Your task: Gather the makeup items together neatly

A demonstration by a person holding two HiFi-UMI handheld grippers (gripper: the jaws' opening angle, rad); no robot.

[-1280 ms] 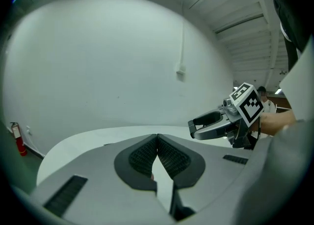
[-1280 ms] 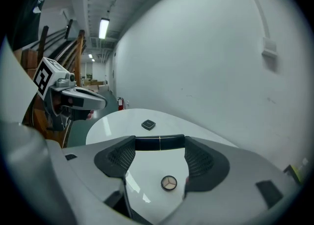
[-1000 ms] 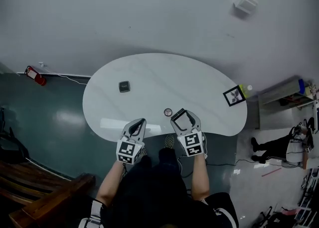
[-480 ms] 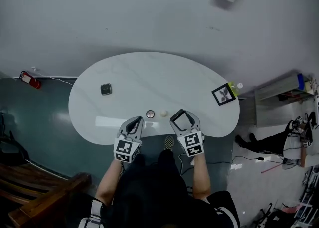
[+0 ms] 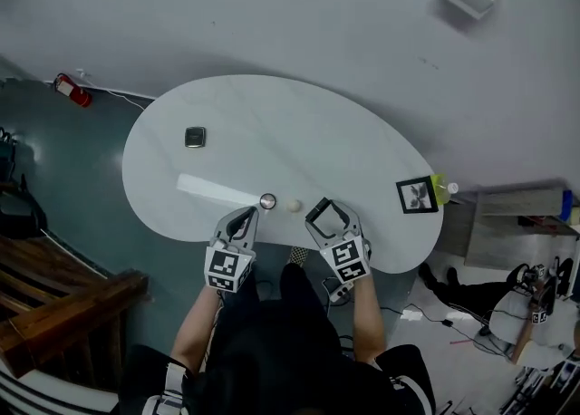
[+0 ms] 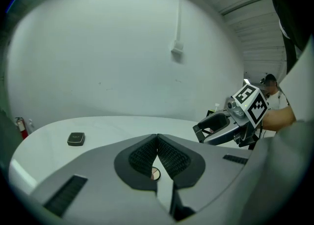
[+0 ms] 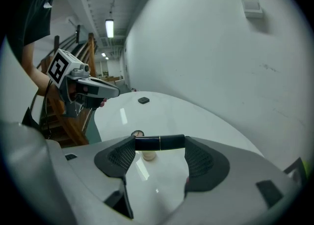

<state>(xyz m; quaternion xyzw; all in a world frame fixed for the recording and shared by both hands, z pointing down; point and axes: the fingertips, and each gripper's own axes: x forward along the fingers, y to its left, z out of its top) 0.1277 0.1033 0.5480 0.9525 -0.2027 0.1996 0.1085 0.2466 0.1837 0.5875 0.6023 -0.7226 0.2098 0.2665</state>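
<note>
**Desk:** Well, what was each tool doing above the table (image 5: 362, 146)?

**Photographer:** The right tool (image 5: 323, 213) had its jaws set narrow on a dark tube (image 7: 159, 142), gripped end to end, so the tube's long axis ran straight across the gap and roughly along the table's near edge. The left tool (image 5: 246, 217) was closed, pads pressed together with nothing between them.

**Desk:** And where did the rest of the makeup lie?

**Photographer:** A round compact (image 5: 267, 200) and a small cream-coloured piece (image 5: 293, 207) sat close beside each other near the front edge, between the two tools. They lay just ahead and to the left of the right tool, and just ahead and to the right of the left one. A square dark compact (image 5: 195, 137) lay alone, well apart towards the far left, nearer the left tool.

**Desk:** So the next move turned on what?

**Photographer:** On my reading, the carried tube needed only a short trip forward and left to join the pair. The square compact was the outlier, and the left tool looked better placed to fetch it, once it opened.
</note>
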